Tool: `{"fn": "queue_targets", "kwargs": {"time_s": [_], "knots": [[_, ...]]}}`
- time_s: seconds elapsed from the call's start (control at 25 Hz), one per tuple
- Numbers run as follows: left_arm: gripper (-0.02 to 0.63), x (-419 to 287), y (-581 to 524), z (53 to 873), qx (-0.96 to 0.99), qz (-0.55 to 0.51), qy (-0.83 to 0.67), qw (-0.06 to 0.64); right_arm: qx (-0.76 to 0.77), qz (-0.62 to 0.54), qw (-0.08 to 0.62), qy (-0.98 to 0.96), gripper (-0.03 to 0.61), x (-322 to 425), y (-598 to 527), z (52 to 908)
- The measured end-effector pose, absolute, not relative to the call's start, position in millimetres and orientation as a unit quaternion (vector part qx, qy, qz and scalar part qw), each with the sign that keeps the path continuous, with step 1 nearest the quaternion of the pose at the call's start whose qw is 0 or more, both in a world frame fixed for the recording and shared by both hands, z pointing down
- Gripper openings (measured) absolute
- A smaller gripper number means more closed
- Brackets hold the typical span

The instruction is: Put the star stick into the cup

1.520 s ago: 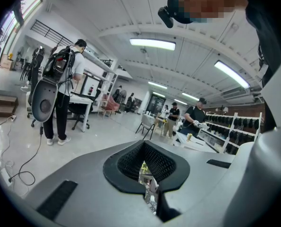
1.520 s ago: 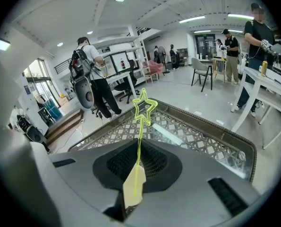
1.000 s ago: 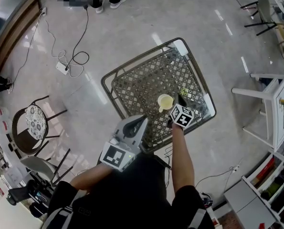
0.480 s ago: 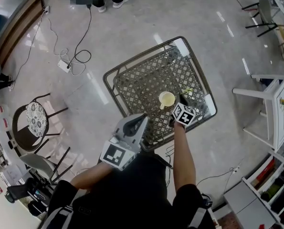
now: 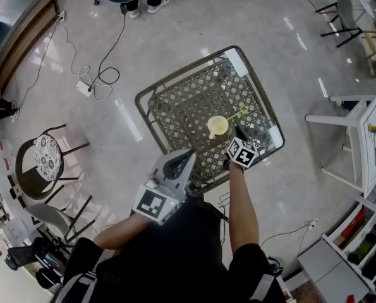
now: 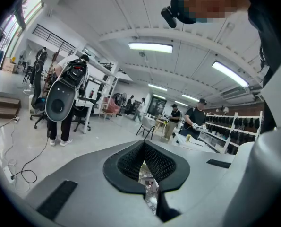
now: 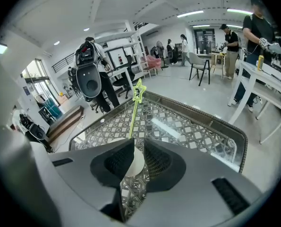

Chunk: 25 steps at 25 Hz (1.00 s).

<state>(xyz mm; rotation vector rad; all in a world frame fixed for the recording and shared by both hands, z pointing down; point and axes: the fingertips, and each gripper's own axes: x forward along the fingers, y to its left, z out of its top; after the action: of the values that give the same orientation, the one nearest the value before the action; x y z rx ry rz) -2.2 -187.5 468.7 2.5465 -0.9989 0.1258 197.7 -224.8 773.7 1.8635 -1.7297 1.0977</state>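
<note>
A cream cup (image 5: 218,126) stands on the lattice-top table (image 5: 188,103), toward its near right side. The thin yellow-green star stick (image 5: 234,115) stands in the cup and leans away to the right. In the right gripper view the stick (image 7: 133,112) rises from behind the left jaw, its star at the top, and the cup (image 7: 138,162) shows through the gap. My right gripper (image 5: 237,132) sits just beside the cup, jaws slightly apart, holding nothing (image 7: 139,148). Over the table's near edge my left gripper (image 5: 185,158) is shut and empty (image 6: 145,169).
A chair with a patterned seat (image 5: 47,160) stands at the left. A power strip with cables (image 5: 83,88) lies on the floor beyond it. White furniture (image 5: 364,137) and shelves fill the right. A person (image 7: 89,77) stands past the table's far side.
The star stick, earlier only a small green bit by my right gripper's tips, now leans out of the cup, apart from the jaws. Both grippers have hardly moved.
</note>
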Motion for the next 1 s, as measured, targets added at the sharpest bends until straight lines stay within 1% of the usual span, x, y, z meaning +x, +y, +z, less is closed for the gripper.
{"fn": "queue_targets", "kwargs": {"time_s": [0.32,0.68,1.0], "knots": [[0.015,14,-155,457,0.917,0.045,-0.351,0.182,0.657,0.381,0.171,-0.627,0.048,204,-192,748],[0.015,44,-93,431,0.918,0.029,-0.366,0.152,0.637,0.353,0.170,-0.664,0.043,217,-133,699],[0.014,62,-40,414,0.907,0.028,-0.399,0.132,0.620,0.323,0.140,-0.701,0.026,218,-88,640]]}}
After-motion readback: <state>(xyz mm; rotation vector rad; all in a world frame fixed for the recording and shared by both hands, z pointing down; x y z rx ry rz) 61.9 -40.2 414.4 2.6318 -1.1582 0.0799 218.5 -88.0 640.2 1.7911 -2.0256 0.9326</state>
